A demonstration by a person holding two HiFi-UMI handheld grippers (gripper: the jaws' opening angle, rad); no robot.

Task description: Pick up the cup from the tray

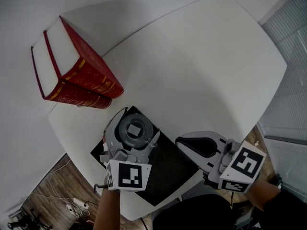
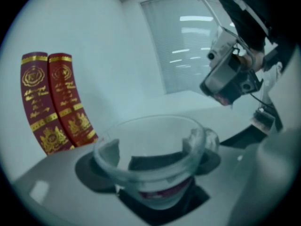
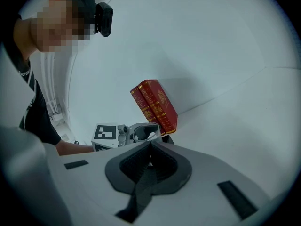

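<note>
A clear glass cup (image 1: pixel 135 132) with a handle stands on the black tray (image 1: pixel 168 172) at the table's near edge. My left gripper (image 1: pixel 135 127) reaches over the tray with one jaw on each side of the cup. In the left gripper view the cup (image 2: pixel 150 159) fills the space between the fingers (image 2: pixel 109 155), which stand wide and close to its wall, so the gripper is open. My right gripper (image 1: pixel 180 141) hovers to the right of the tray, shut on nothing; its tips meet in the right gripper view (image 3: pixel 150 144).
Two red books (image 1: pixel 76 73) stand against the wall at the table's far left. The white table (image 1: pixel 206 66) stretches away behind the tray. Window blinds (image 1: pixel 288 37) are at the right. Cables (image 1: pixel 72 206) lie on the wooden floor at the lower left.
</note>
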